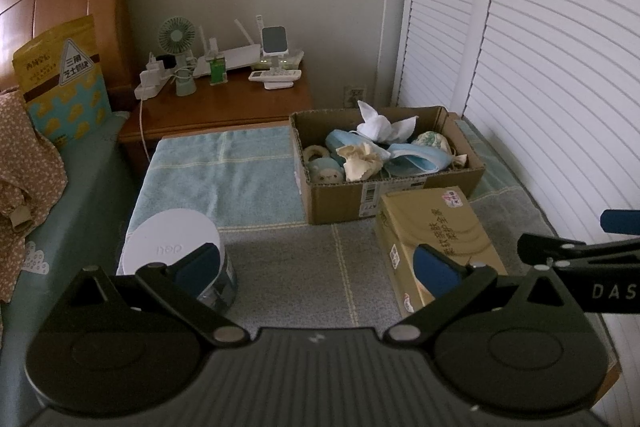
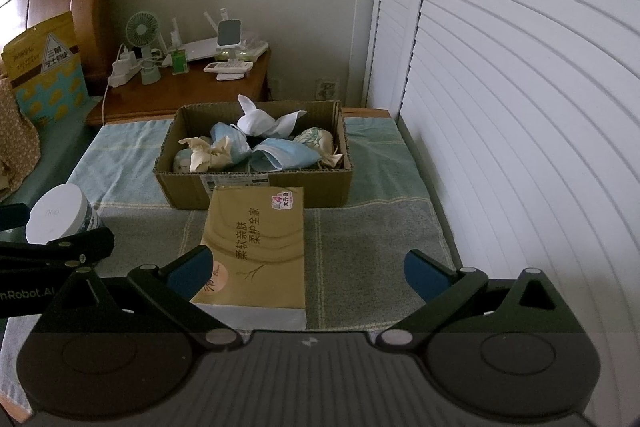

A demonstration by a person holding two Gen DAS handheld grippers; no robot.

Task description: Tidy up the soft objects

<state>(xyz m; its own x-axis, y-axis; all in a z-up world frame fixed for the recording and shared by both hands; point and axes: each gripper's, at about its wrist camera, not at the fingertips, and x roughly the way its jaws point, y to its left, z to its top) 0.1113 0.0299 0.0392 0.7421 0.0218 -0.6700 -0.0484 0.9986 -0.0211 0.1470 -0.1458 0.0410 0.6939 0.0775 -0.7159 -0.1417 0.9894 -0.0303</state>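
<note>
I'm hovering both grippers, left gripper and right gripper, spread wide and empty. The cardboard box at 12 o'clock is holding the soft stuff. Looks like I'm between pickups; next probably the tissue pack just below it.

The cardboard box is matt, raw corrugated board holding crumpled cloth and paper. The tissue pack wears glossy plastic film. The towel is nubby terry; the nightstand polished wood.
</note>
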